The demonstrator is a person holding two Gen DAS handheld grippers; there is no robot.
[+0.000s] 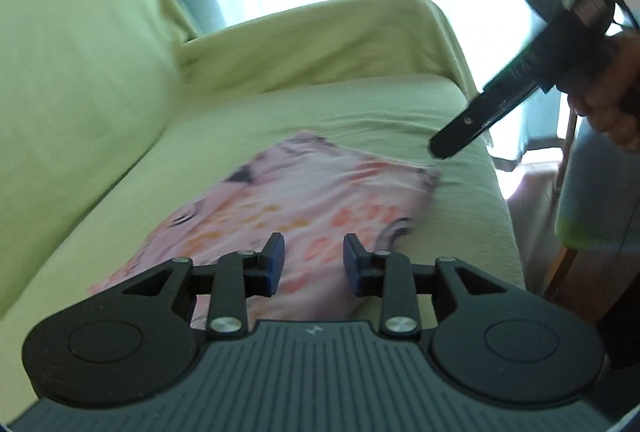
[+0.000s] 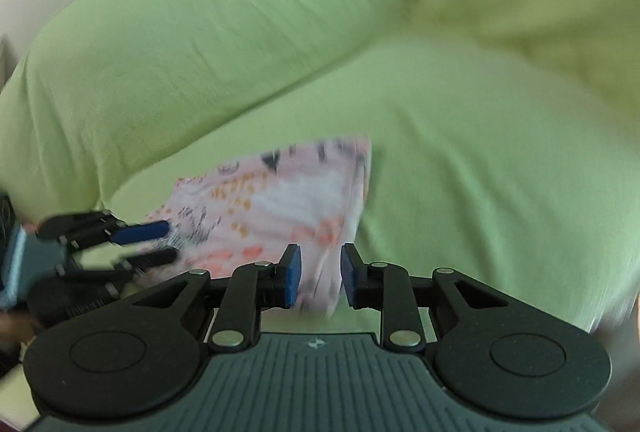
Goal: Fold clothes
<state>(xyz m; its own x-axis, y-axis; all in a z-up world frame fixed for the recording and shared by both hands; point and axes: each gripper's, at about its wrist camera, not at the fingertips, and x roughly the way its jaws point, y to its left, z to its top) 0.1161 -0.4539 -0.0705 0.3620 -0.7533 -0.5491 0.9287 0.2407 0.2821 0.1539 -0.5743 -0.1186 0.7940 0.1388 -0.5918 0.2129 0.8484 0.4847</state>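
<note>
In the left wrist view, the left gripper hangs low over the near end of the pink printed garment, its 2 blue-padded fingers parted by a modest gap with nothing between them; the cloth lies below them and is not pinched. The garment lies flat, apparently already folded into a compact shape, on the seat of a sofa under a green cover, likely chosen as a broad, soft surface for folding. The right gripper, held by a hand, hovers just past the garment's far corner, and from this side I cannot tell how wide its jaws stand. In the right wrist view, the right gripper shows its own fingers apart by a similar gap, empty, with the garment lying beneath and beyond them on the sofa cover. The left gripper reaches in from the left, over the garment's edge, jaws apart and holding nothing. The garment carries orange and dark print, too blurred to read; each gripper's grey base bears a small emblem, and no legible writing shows.
</note>
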